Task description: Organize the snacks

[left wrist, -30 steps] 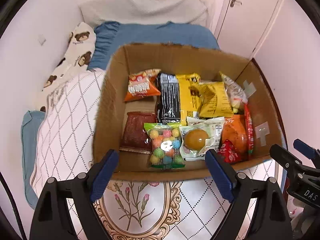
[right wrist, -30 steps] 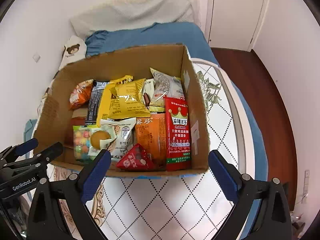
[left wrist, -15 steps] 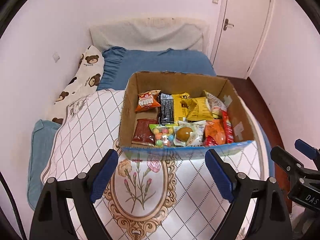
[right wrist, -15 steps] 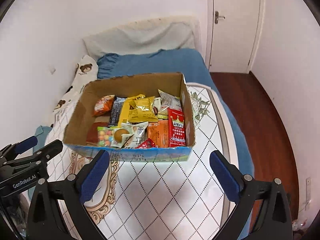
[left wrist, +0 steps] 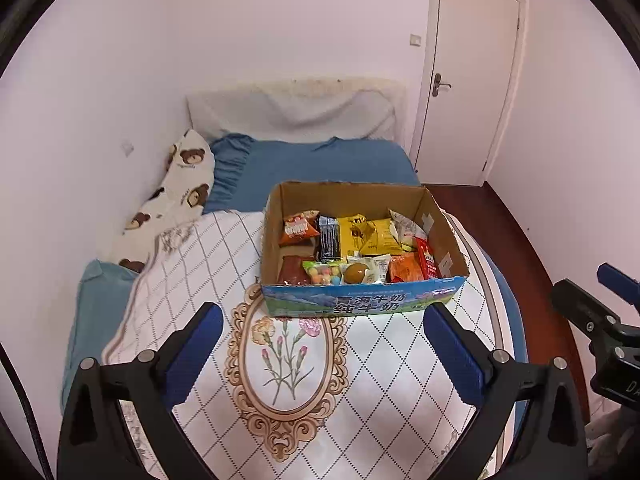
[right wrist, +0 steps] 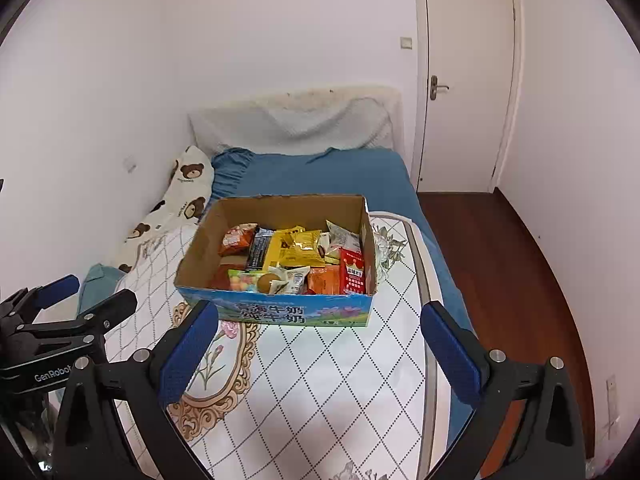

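Looking down both fisheye views, we find the cardboard box (left wrist: 362, 298) at frame centre on the quilt (left wrist: 304, 380), snack packets (left wrist: 352, 248) gathered inside, seemingly sorted. Our left gripper (left wrist: 323, 354) and right gripper (right wrist: 319, 350) have just been opening; both gape empty low in frame, clear of it.
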The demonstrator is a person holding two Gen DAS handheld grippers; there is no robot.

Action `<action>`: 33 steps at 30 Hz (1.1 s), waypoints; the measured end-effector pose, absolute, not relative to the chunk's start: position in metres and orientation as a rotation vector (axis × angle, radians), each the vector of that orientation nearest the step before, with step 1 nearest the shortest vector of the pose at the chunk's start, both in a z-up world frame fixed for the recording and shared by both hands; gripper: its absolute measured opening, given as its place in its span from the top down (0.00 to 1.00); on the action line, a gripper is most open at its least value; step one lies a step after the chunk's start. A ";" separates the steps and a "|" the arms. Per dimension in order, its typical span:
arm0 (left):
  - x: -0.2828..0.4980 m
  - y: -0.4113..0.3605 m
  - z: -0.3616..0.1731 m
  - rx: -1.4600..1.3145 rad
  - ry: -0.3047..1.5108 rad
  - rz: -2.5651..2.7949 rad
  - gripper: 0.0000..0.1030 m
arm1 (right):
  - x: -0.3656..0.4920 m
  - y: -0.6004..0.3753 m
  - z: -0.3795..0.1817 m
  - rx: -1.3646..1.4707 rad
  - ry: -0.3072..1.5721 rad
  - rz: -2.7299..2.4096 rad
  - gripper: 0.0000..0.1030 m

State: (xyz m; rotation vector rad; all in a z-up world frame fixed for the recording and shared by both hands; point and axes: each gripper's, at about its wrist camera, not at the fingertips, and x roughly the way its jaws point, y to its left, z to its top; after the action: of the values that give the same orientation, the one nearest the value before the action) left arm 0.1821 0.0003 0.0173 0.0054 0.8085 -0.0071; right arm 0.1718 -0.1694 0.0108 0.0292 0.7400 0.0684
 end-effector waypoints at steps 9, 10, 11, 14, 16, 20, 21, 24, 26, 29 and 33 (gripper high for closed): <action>0.156 0.001 0.030 -0.027 0.785 0.005 0.00 | 0.141 -0.168 0.029 0.018 0.694 0.066 0.00; 0.154 0.000 0.031 -0.028 0.780 0.009 0.00 | 0.139 -0.168 0.030 0.016 0.693 0.065 0.00; 0.153 0.000 0.032 -0.028 0.776 0.011 0.00 | 0.138 -0.168 0.030 0.017 0.691 0.065 0.00; 0.154 -0.001 0.032 -0.019 0.767 0.027 0.00 | 0.138 -0.168 0.028 0.016 0.693 0.064 0.00; 0.158 -0.001 0.029 -0.013 0.768 0.042 0.00 | 0.140 -0.170 0.024 0.023 0.691 0.058 0.00; 0.171 -0.002 0.019 -0.013 0.777 0.068 0.00 | 0.151 -0.177 0.014 0.036 0.695 0.047 0.00; 0.175 -0.003 0.017 -0.013 0.778 0.074 0.00 | 0.154 -0.179 0.010 0.038 0.698 0.043 0.00; 0.187 -0.004 0.007 -0.010 0.792 0.083 0.00 | 0.166 -0.182 0.001 0.043 0.702 0.030 0.00; 0.197 -0.005 0.001 -0.005 0.813 0.082 0.00 | 0.173 -0.185 -0.003 0.051 0.703 0.026 0.00; 0.211 -0.006 -0.008 0.002 0.834 0.090 0.00 | 0.183 -0.186 -0.009 0.055 0.698 0.015 0.00; 0.228 -0.007 -0.016 0.023 0.836 0.109 0.00 | 0.199 -0.186 -0.014 0.051 0.697 0.007 0.00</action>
State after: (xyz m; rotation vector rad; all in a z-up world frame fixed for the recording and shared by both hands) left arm 0.2280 -0.0067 -0.0158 0.0232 0.8363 0.1091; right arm 0.1994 -0.1855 -0.0137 0.0510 0.6974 0.0067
